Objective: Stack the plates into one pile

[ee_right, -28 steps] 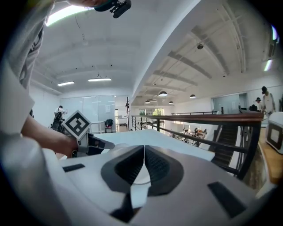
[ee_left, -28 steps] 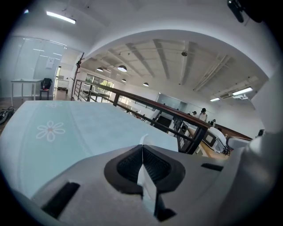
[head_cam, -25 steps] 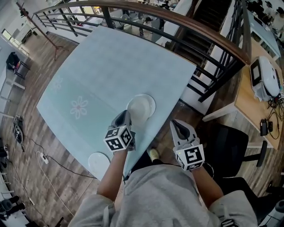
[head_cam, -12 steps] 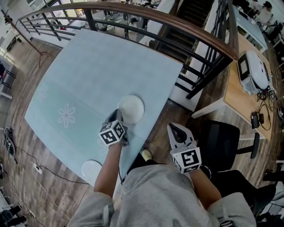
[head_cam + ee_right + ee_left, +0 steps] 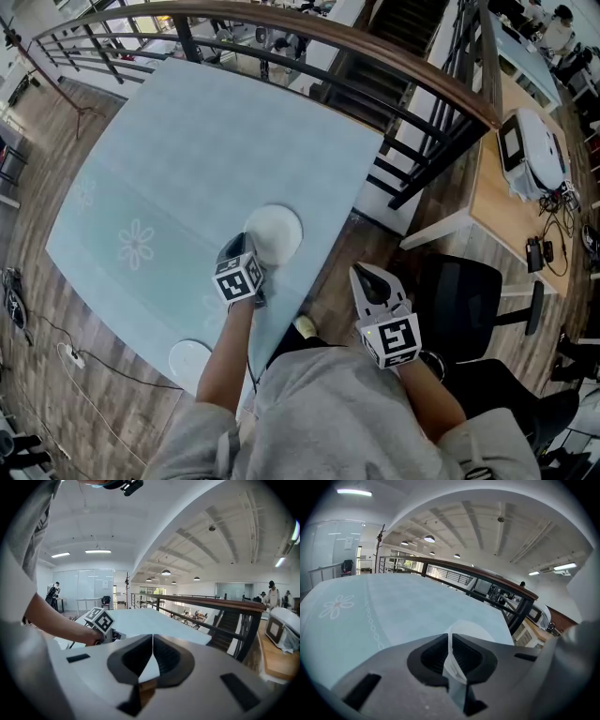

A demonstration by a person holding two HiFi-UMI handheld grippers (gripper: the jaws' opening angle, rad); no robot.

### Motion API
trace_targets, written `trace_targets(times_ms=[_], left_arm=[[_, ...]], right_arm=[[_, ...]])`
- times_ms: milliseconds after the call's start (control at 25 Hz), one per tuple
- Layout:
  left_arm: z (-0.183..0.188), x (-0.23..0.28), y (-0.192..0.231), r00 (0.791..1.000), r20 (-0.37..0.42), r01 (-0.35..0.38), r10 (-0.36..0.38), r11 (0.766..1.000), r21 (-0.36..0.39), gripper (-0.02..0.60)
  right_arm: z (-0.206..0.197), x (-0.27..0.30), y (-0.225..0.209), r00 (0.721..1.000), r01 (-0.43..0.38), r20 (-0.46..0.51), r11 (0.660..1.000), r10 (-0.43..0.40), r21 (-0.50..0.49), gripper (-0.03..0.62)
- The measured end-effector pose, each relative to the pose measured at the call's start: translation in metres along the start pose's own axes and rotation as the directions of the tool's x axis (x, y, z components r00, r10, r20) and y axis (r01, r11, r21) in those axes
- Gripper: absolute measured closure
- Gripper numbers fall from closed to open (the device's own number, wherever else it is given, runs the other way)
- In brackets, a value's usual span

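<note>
plates in view: two are seen, well apart on the table [image 5: 187,159], not yet stacked.
held plate [image 5: 276,232]: round, plain white and shallow; it is seen face up and about level, near the table's right-hand edge.
held plate, grip: its near rim is clamped between the closed jaws of the left gripper [image 5: 246,248]. In the left gripper view the thin white rim is seen between the pads, and the disc [image 5: 471,629] stretches ahead of them.
held plate, contact: whether it rests on the table cannot be told.
second plate [image 5: 189,357]: round and white; it is laid flat at the table's near edge, untouched.
</note>
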State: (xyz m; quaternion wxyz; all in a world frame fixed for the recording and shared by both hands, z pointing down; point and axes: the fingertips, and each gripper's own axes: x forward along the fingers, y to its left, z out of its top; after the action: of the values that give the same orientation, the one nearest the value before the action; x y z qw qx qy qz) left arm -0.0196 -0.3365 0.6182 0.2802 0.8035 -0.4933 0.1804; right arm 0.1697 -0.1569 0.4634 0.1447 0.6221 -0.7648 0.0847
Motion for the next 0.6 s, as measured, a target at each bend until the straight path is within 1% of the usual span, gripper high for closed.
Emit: trace_targets(times_ms=[120,160,200,240,440,600], left_arm=[[-0.005,0.002,0.001,1.000,-0.028,-0.007,0.008,0.999,0.051,0.556],[-0.006,0.003,0.002,0.999,-0.036,-0.010,0.012,0.998,0.055,0.527],[-0.007,0.003,0.003,0.999,-0.042,-0.014,0.016,0.998,0.055,0.467],[-0.008,0.002,0.004,0.999,-0.047,-0.017,0.020,0.998,0.052,0.456],[-0.010,-0.013,0.006,0.999,-0.035,-0.037,0.039,0.997,0.061,0.456],[-0.008,-0.034,0.005,0.999,-0.008,-0.050,0.050,0.998,0.045,0.456]], right_arm=[[0.000,0.000,0.000,1.000,-0.006,-0.001,1.000,0.006,-0.002,0.566],[0.000,0.000,0.000,1.000,-0.009,-0.003,1.000,0.009,-0.003,0.566],[0.000,0.000,0.000,1.000,-0.012,-0.004,1.000,0.012,-0.006,0.566],[0.000,-0.001,0.000,1.000,-0.014,-0.004,1.000,0.014,-0.009,0.566],[0.001,-0.004,0.002,1.000,-0.029,0.011,1.000,0.029,-0.012,0.566],[0.003,-0.005,0.006,0.998,-0.054,0.025,0.998,0.054,-0.015,0.566]])
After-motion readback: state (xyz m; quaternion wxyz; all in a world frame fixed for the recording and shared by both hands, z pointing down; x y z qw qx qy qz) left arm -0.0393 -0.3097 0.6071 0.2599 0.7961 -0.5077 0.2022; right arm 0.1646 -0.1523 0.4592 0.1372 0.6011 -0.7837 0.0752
